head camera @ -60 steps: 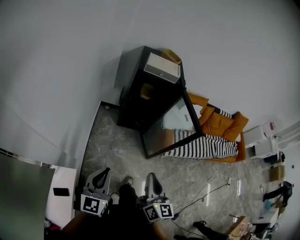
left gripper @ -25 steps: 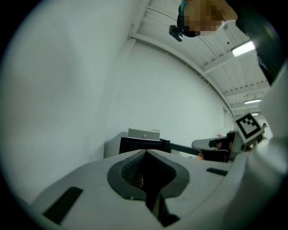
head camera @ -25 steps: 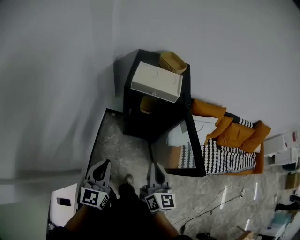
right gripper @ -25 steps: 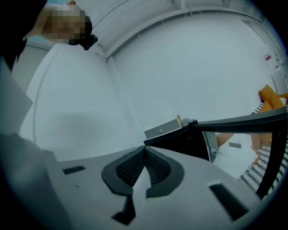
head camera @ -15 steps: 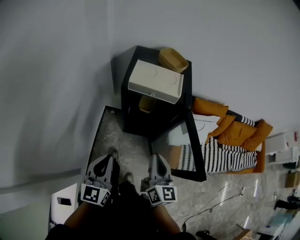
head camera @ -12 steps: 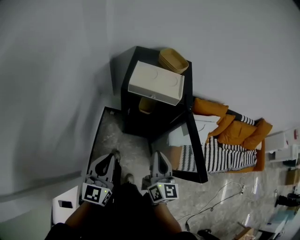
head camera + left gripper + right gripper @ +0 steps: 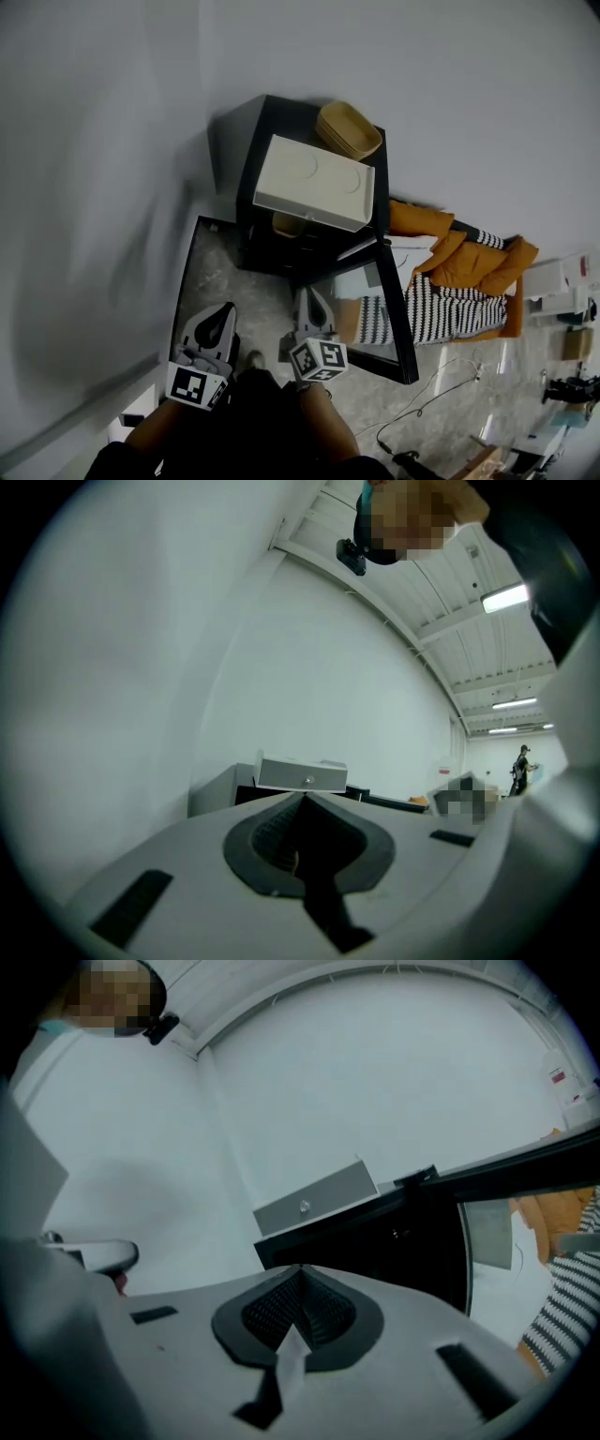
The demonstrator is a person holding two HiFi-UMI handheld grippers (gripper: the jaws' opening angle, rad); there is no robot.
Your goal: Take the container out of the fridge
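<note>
Since a second ago we have drawn nearer the fridge [image 7: 281,255], its glass door [image 7: 392,323] standing open. Inside, near the top, sits what looks like the tan container [image 7: 286,223], dim. Left gripper [image 7: 224,311] and right gripper [image 7: 308,298] have jaws together, empty; we should part one before reaching in level.

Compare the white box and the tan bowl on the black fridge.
The white box is rectangular and flat-topped; the tan bowl is oval and open. The box is larger and nearer the front; the bowl sits behind it. Both rest on the fridge.
</note>
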